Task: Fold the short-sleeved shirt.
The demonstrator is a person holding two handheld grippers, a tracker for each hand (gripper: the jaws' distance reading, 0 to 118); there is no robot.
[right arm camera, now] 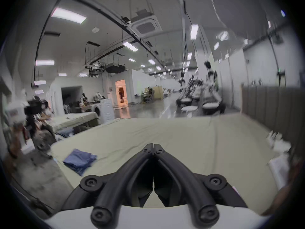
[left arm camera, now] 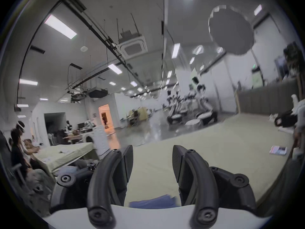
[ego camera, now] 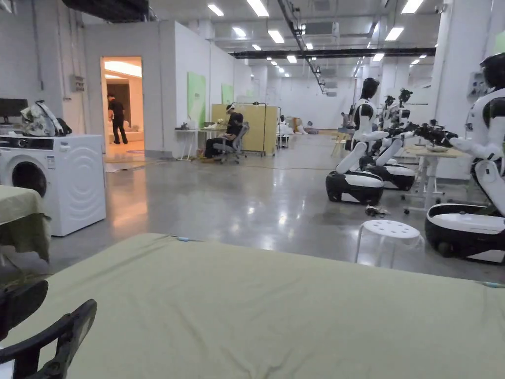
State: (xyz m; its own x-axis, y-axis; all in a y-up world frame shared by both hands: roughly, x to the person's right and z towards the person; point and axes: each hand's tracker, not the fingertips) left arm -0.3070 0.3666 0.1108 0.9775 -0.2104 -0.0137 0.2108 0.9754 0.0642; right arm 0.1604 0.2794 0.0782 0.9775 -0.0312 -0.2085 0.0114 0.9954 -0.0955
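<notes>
A folded blue shirt (right arm camera: 79, 161) lies near the left edge of the green-covered table (right arm camera: 181, 133). My left gripper (left arm camera: 152, 151) is open with nothing between its jaws; a strip of the blue shirt (left arm camera: 153, 202) shows low down, behind the jaws' tips. The same gripper (ego camera: 61, 301) pokes in at the bottom left of the head view, over the table (ego camera: 276, 306). My right gripper (right arm camera: 153, 145) is shut on nothing, above bare cloth to the right of the shirt. A hand holds the left gripper (right arm camera: 34, 105) up at the far left.
A white stool (ego camera: 389, 231) stands beyond the table's far edge, humanoid robots (ego camera: 360, 148) to the right, a washing machine (ego camera: 59, 177) and a second covered table (ego camera: 19, 212) to the left. A booklet (left arm camera: 279, 150) lies on the table near a grey padded partition (right arm camera: 272, 108).
</notes>
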